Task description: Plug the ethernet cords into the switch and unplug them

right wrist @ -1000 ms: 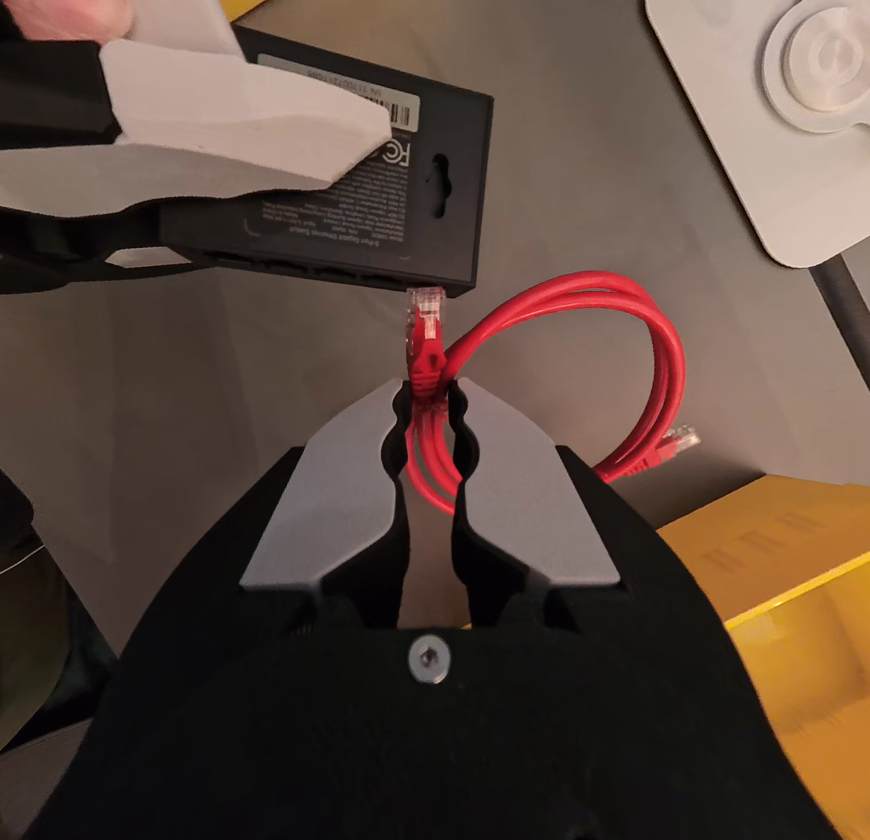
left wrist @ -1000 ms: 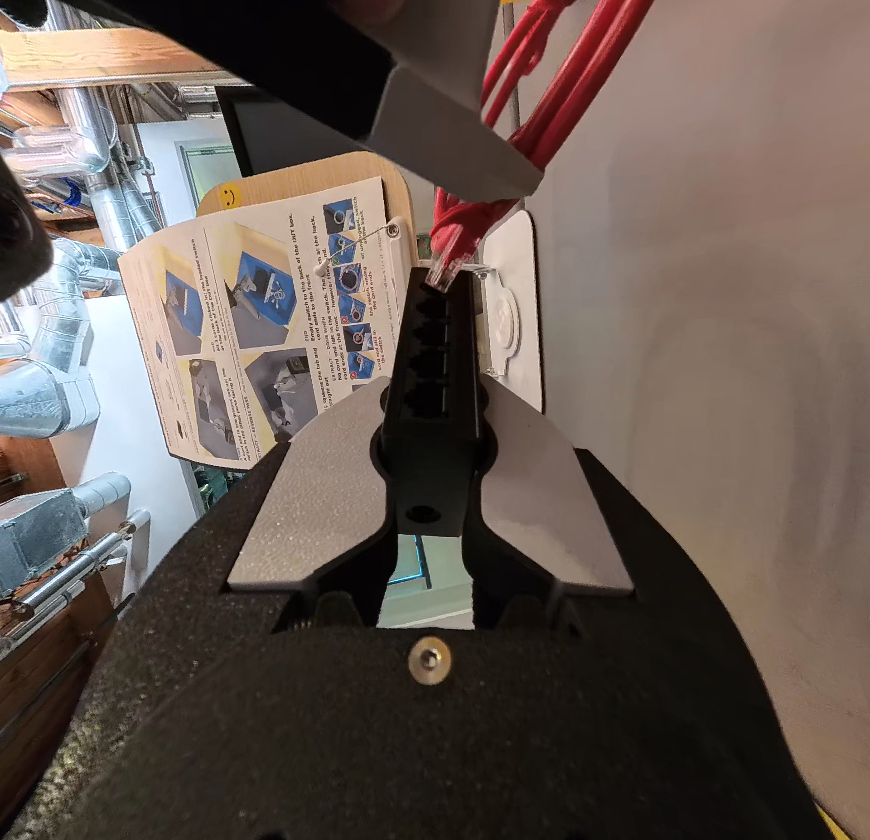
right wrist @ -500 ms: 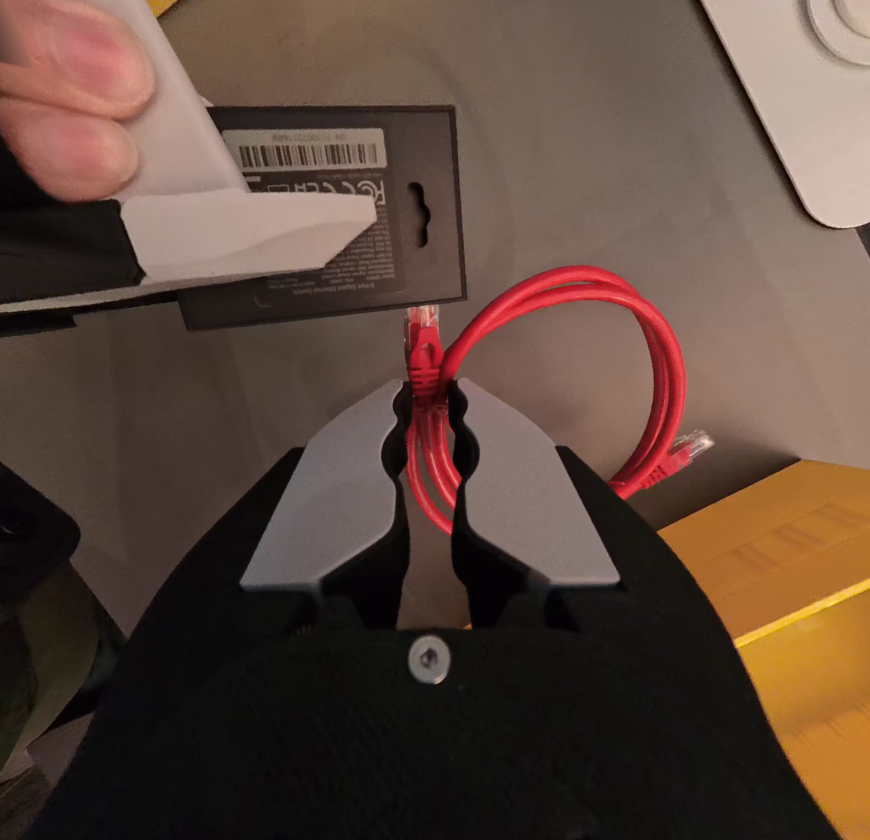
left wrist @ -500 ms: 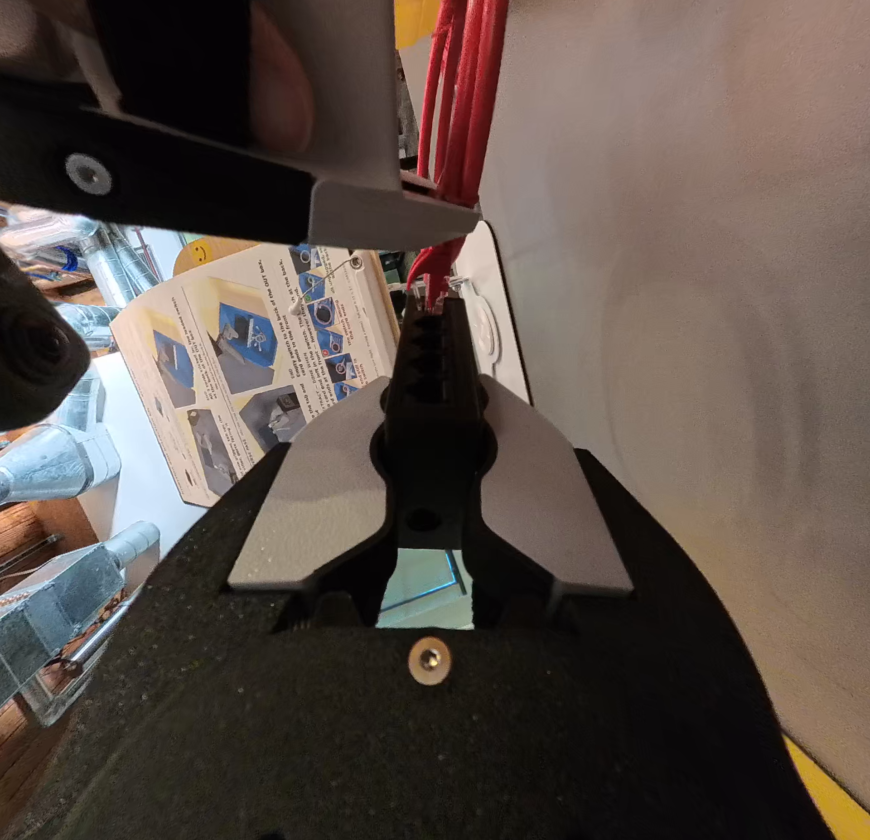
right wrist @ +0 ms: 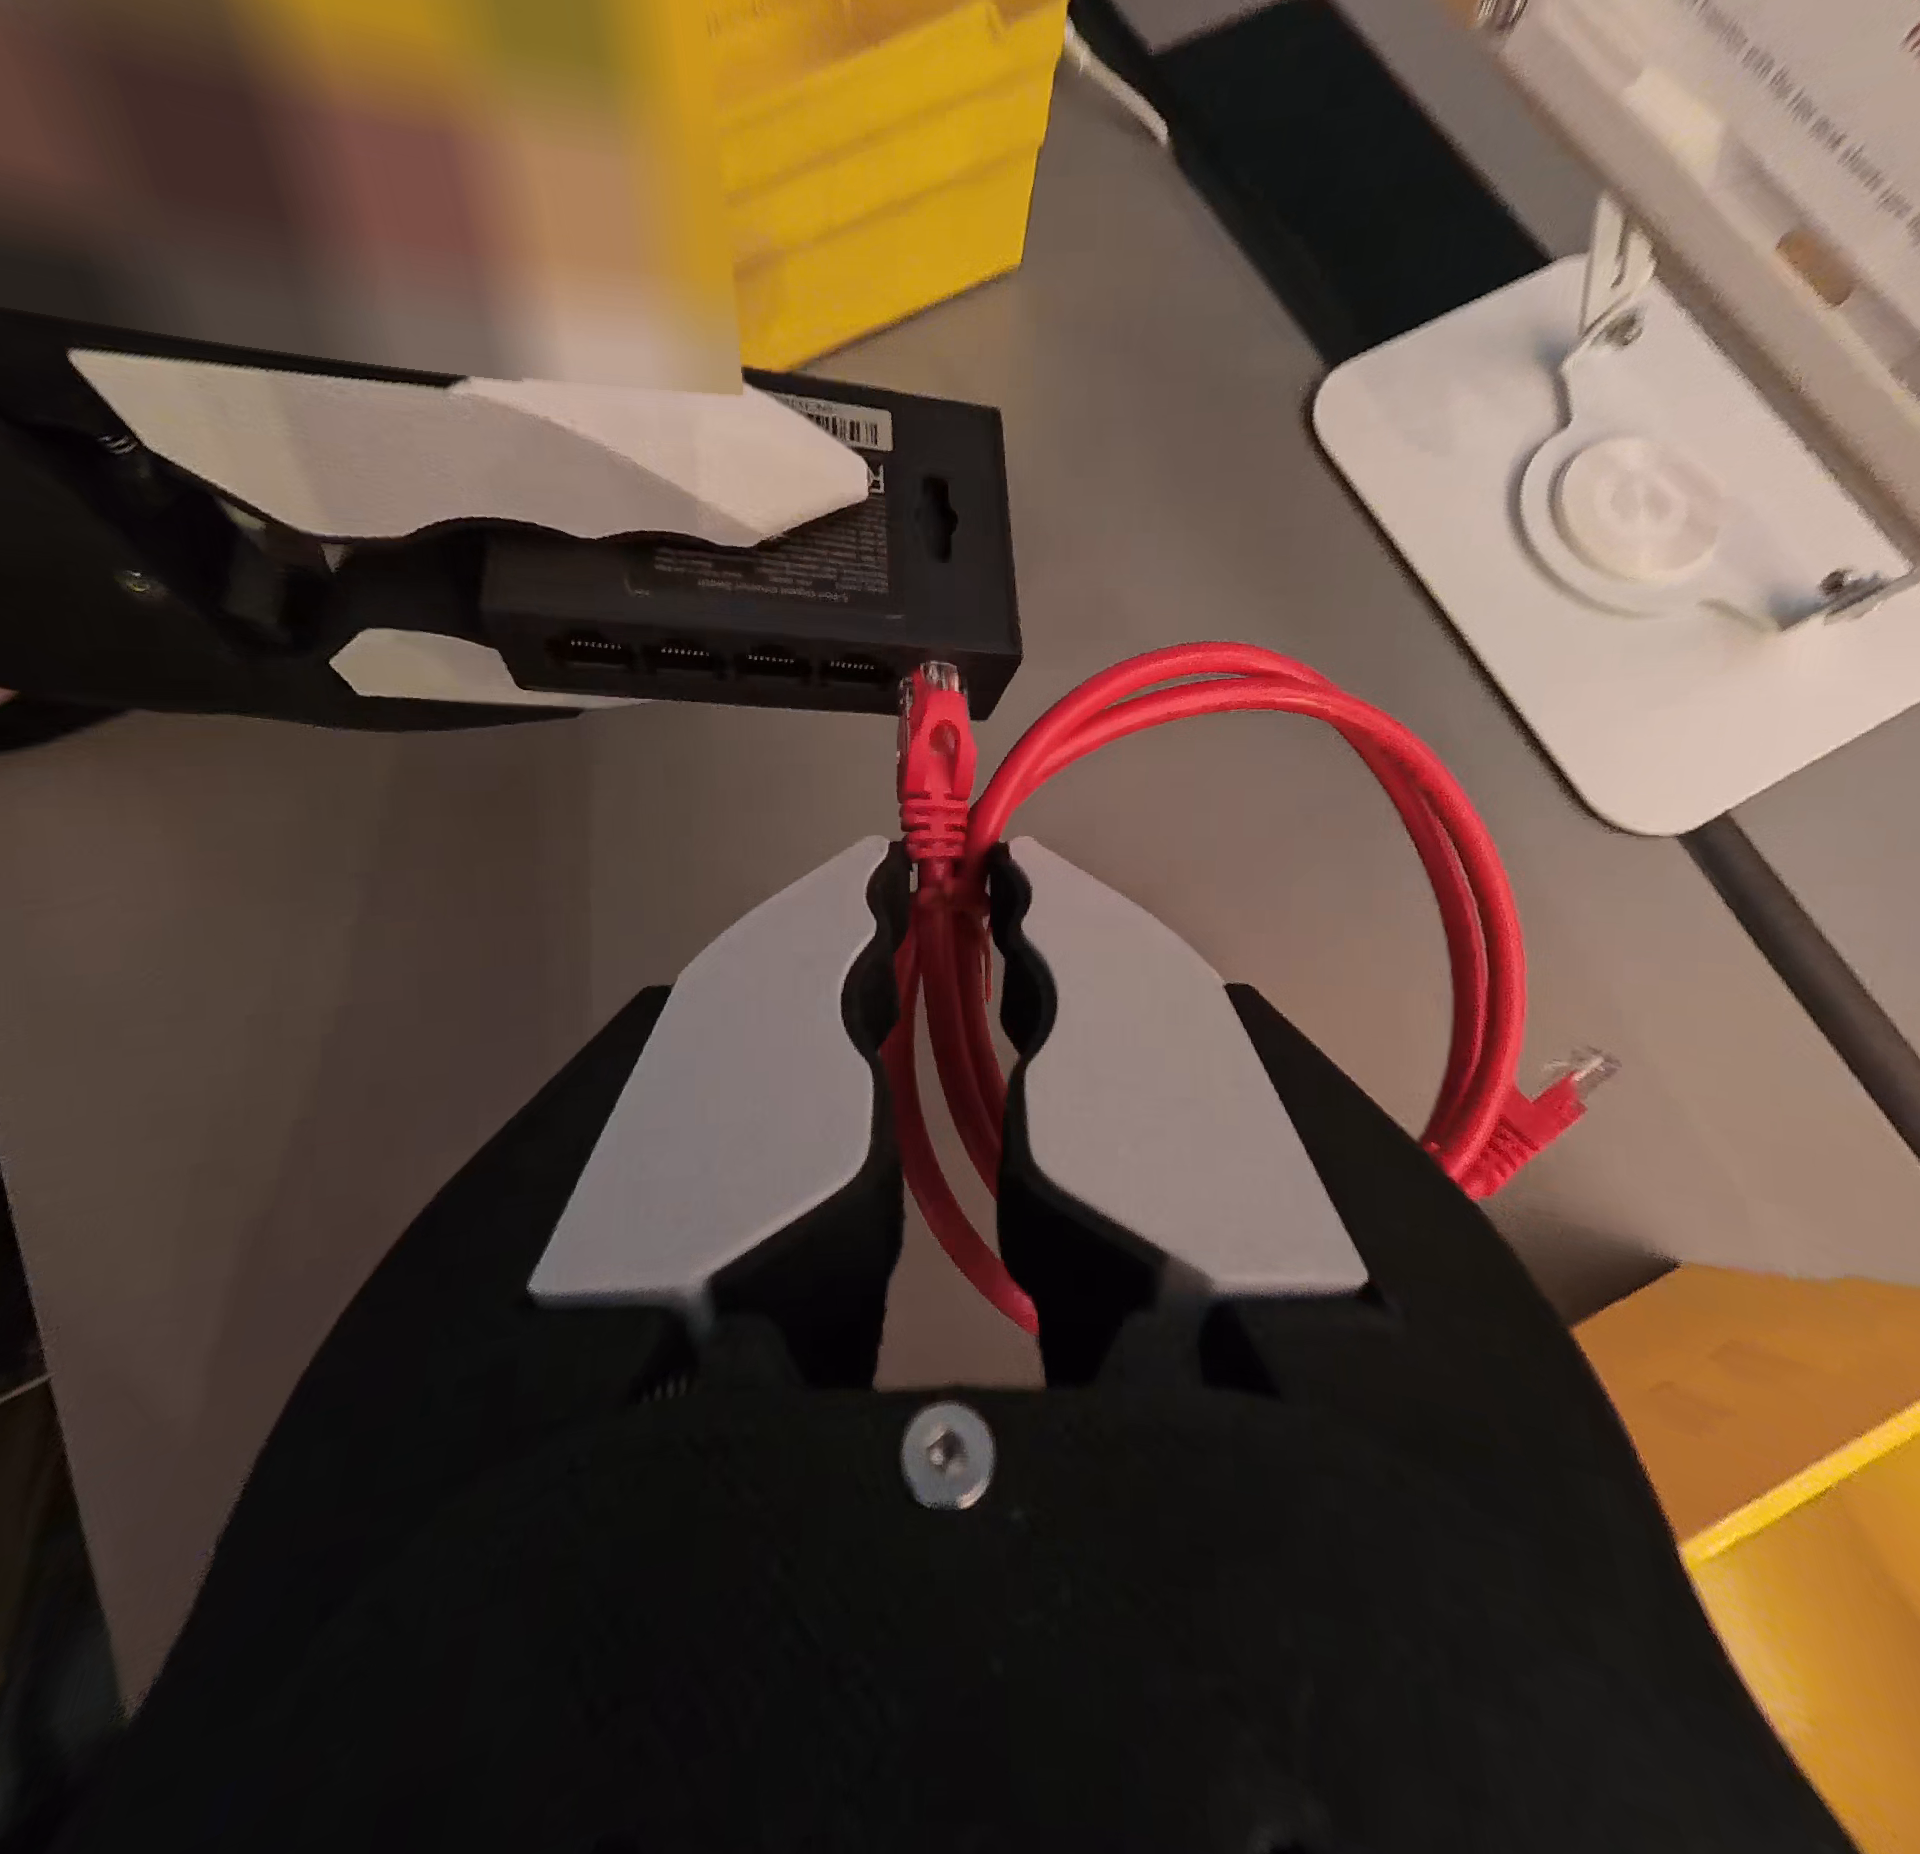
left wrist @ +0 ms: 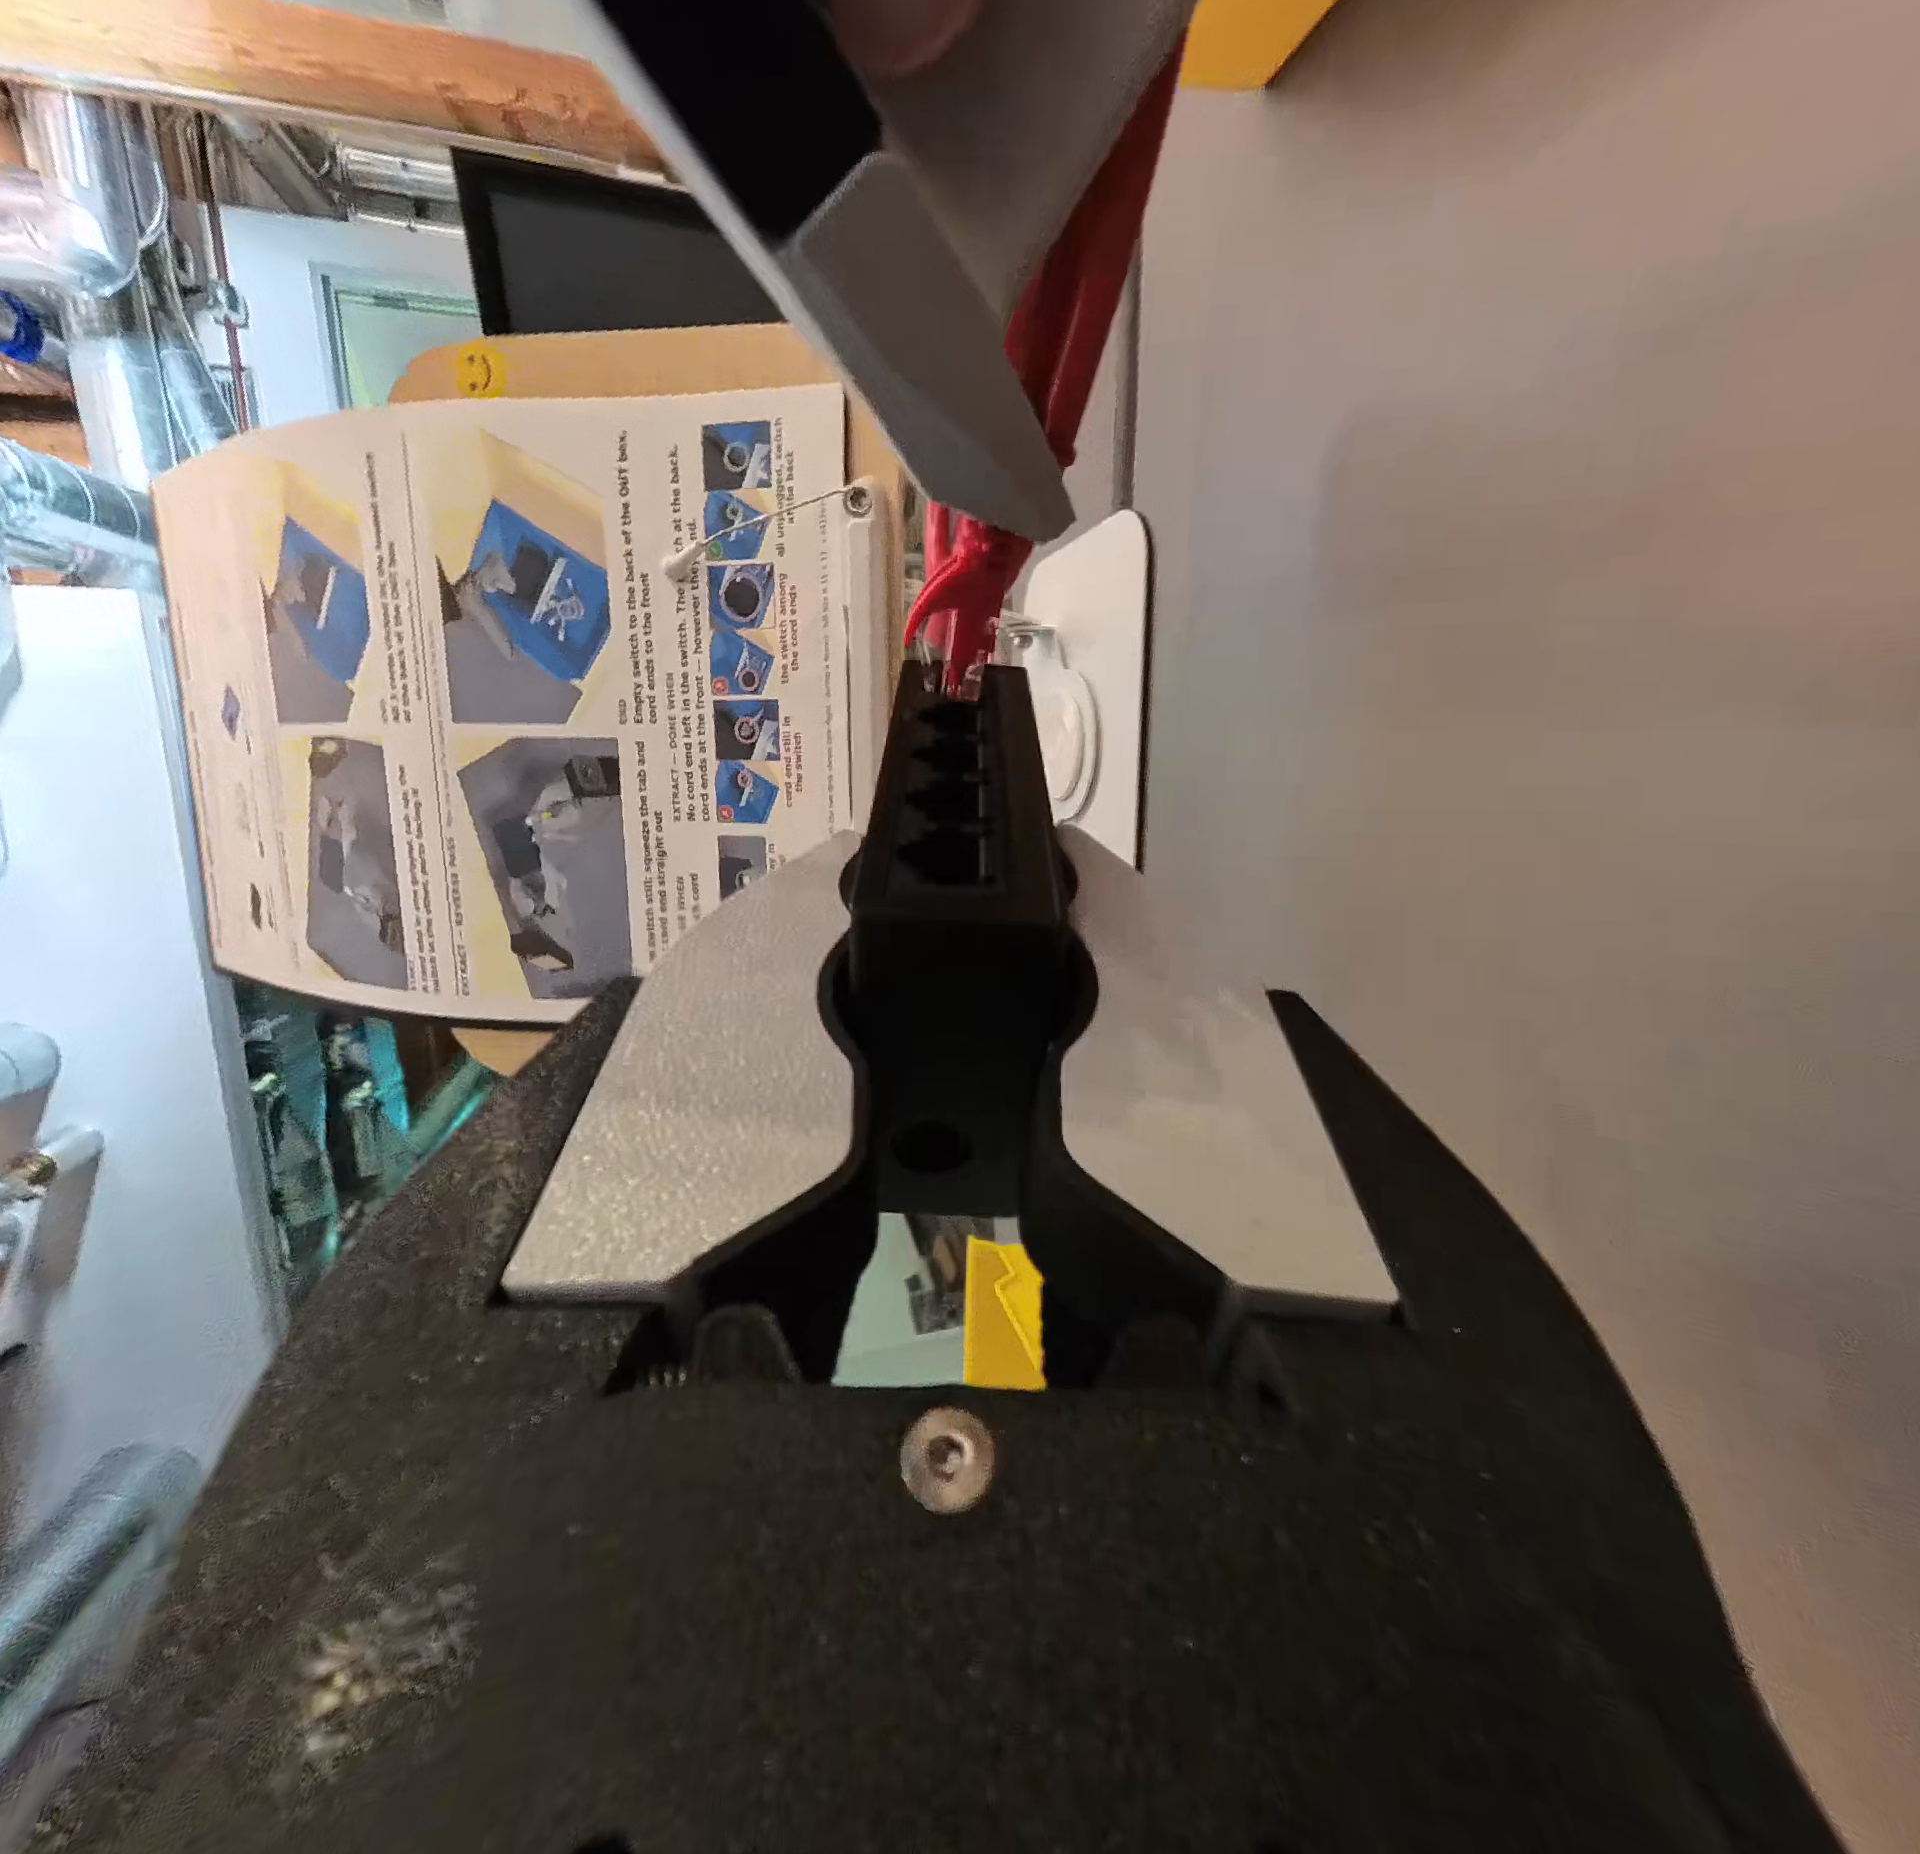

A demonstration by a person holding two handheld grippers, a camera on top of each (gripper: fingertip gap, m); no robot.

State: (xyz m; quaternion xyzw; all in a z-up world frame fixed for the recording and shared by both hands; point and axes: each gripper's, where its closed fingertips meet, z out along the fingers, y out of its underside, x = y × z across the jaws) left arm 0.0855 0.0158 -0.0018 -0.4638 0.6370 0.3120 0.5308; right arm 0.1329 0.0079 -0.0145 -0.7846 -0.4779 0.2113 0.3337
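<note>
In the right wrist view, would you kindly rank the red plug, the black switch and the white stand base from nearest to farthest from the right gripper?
1. Red plug, just beyond the right gripper.
2. Black switch, ahead, leftward.
3. White stand base, far upper right.

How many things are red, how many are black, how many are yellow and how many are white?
Red: 1, the ethernet cord, held by the right gripper.
Black: 1, the switch, held by the left gripper.
Yellow: 2, the far bin and the near bin.
White: 1, the stand base.
Total: 5
</note>
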